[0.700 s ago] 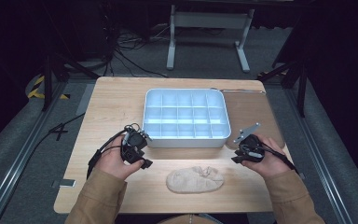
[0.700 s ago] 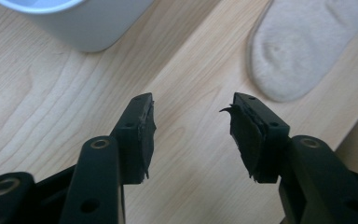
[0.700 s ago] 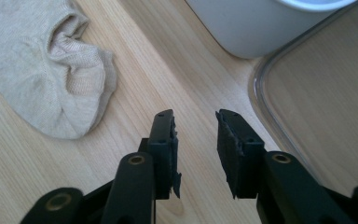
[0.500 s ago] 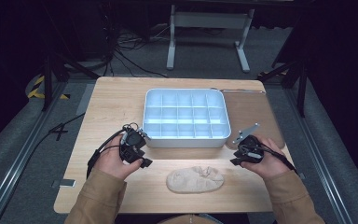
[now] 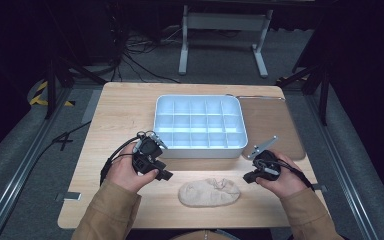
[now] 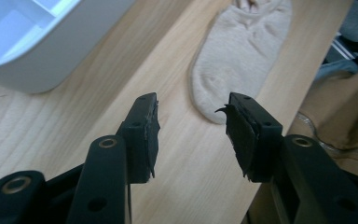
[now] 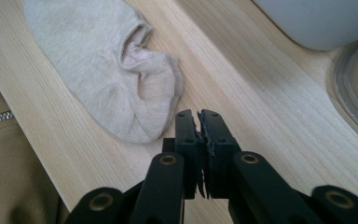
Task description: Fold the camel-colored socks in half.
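Lying between both claws, beige sock (image 5: pixel 209 192), seemingly untouched by either

Sock (image 5: pixel 210 192) is plain beige, fine knit, no pattern. Tray (image 5: pixel 198 149) is white with a pale blue cast inside its grid. Table (image 5: pixel 120 110) is light wood, straight grain lines. Mat (image 5: pixel 272 122) is brown. My grippers, left (image 6: pixel 191 126) and right (image 7: pixel 199 122), are matte black with brass-coloured pivot rings. My sleeves (image 5: pixel 107 212) are tan.
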`<state>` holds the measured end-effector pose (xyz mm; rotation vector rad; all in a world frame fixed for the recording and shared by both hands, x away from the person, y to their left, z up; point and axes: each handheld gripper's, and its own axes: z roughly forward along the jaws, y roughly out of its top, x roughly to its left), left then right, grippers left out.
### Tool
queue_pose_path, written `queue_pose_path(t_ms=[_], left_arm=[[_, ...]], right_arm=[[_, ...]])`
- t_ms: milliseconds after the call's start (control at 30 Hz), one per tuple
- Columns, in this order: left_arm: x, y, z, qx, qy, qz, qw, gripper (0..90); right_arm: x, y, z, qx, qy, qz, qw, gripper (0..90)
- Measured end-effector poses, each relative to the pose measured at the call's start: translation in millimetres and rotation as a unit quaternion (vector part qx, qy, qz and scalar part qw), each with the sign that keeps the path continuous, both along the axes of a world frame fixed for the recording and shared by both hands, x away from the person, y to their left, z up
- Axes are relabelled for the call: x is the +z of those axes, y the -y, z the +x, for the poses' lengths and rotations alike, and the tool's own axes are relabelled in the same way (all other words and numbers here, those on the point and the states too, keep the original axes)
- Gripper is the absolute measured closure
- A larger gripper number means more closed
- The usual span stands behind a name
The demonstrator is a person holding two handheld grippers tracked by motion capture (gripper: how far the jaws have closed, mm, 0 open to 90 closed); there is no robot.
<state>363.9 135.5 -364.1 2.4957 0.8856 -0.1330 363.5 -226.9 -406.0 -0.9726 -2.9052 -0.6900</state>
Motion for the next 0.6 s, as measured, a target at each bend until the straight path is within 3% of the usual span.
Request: queue_pose_path(t_ms=[233, 600], left_arm=[[-6.0, 6.4, 0.1, 0.002, 0.004, 0.027, 0.9996, 55.9], [-16.6, 16.4, -2.3, -0.008, -0.001, 0.04, 0.9992, 58.2]], right_arm=[[-6.6, -10.2, -3.8, 0.016, -0.008, 0.0, 0.9998, 89.8], [-25.1, -40.3, -9.7, 0.058, -0.029, 0.001, 0.9979, 90.0]])
